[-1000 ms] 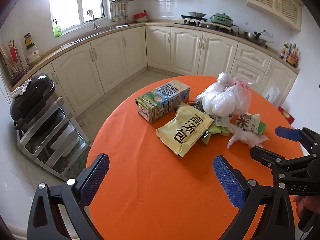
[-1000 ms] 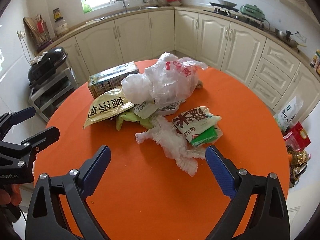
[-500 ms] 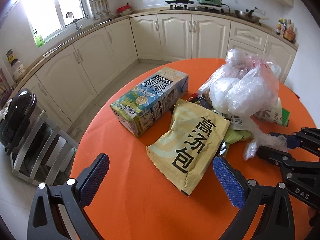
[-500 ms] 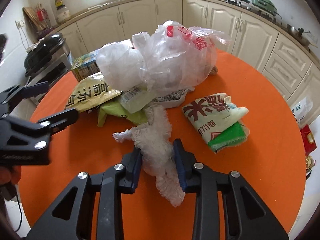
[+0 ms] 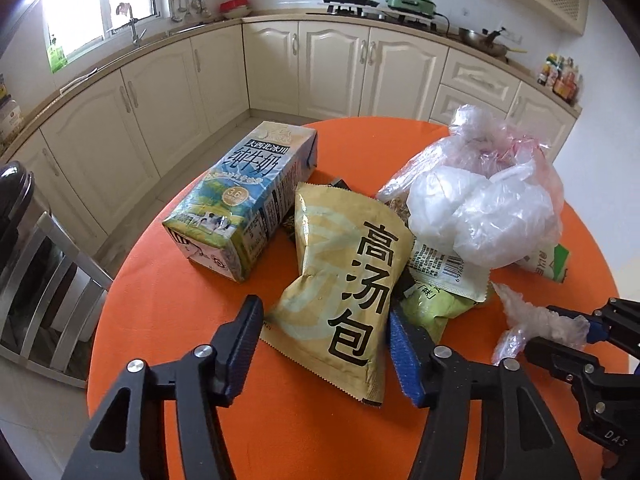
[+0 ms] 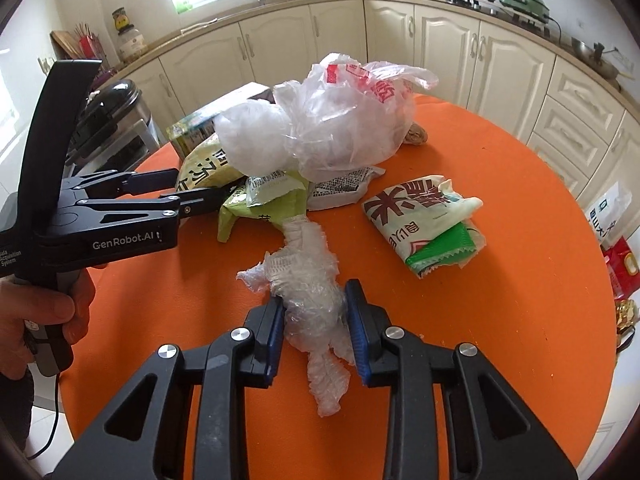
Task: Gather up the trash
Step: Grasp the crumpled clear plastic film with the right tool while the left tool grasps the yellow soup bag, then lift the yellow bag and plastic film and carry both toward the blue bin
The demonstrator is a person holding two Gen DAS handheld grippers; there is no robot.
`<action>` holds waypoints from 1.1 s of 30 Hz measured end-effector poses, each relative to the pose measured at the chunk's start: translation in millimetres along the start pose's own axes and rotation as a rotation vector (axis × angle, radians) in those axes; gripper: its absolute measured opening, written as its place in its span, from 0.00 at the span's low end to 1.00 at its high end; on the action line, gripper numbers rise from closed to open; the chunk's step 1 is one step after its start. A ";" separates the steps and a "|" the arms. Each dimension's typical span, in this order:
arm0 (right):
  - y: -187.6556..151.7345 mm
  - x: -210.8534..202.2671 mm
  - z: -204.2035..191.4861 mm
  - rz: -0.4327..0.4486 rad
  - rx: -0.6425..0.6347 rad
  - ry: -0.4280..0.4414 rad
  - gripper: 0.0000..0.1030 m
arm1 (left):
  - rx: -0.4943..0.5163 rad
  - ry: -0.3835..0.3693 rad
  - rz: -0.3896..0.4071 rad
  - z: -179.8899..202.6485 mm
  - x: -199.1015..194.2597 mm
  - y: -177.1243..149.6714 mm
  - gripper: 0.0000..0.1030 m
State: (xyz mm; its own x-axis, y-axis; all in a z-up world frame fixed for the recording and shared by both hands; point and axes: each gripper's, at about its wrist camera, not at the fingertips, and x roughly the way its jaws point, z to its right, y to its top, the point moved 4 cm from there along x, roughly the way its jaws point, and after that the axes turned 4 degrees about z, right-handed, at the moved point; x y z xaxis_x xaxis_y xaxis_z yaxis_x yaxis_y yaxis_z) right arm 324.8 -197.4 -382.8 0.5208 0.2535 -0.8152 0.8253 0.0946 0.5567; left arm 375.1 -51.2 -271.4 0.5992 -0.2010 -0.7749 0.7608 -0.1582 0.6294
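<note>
A heap of trash lies on the round orange table (image 6: pixel 500 320). My right gripper (image 6: pixel 316 320) is shut on a crumpled clear plastic wrap (image 6: pixel 304 264), whose ends stick out ahead of and behind the pads. My left gripper (image 5: pixel 320 340) is closing, with the near end of a yellow soup packet (image 5: pixel 344 256) between its jaws; the pads stand beside the packet's edges. Behind the packet lie a milk carton (image 5: pixel 244 200) on its side and a stuffed clear plastic bag (image 5: pixel 492 204). The right wrist view shows a green packet (image 6: pixel 276 200) and a white-and-green wrapper (image 6: pixel 424 216).
A metal rack with a black appliance (image 5: pixel 24 240) stands left of the table. Cream kitchen cabinets (image 5: pixel 332 68) curve around behind. Bags and boxes (image 6: pixel 616 240) sit on the floor at the right. A person's hand (image 6: pixel 48 312) holds the left gripper's handle.
The left gripper came forward and down to the yellow packet and its jaws narrowed around it. The right gripper closed on the plastic wrap and has held it since.
</note>
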 end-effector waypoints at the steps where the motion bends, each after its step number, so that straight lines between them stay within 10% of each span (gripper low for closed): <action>1: -0.3 -0.8 -1.3 0.003 0.004 0.003 0.28 | 0.002 -0.001 0.008 -1.7 0.5 1.5 0.49; 17: -41.9 -44.8 10.7 0.031 0.122 0.043 0.28 | 0.002 -0.039 0.006 -1.1 -51.6 -72.7 0.39; 23: -55.7 -55.3 11.3 0.029 0.118 0.037 0.28 | 0.173 0.067 0.036 20.6 -45.0 -66.3 0.88; 25: -57.2 -58.7 11.0 0.036 0.123 0.038 0.28 | 0.197 0.071 0.040 25.4 -32.2 -59.4 0.88; 28: -57.2 -62.7 9.7 0.045 0.122 0.035 0.28 | 0.180 0.040 0.017 26.2 -14.8 -55.7 0.79; 33: -57.4 -72.0 7.7 0.065 0.126 0.037 0.28 | 0.057 -0.035 0.008 9.1 -20.6 -54.0 0.35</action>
State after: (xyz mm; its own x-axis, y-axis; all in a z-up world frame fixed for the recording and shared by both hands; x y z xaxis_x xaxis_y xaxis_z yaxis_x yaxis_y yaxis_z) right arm 241.6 -228.5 -357.3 0.5677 0.2906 -0.7703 0.8120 -0.0438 0.5819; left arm 319.4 -47.3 -288.9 0.5951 -0.2363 -0.7681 0.7401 -0.2113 0.6384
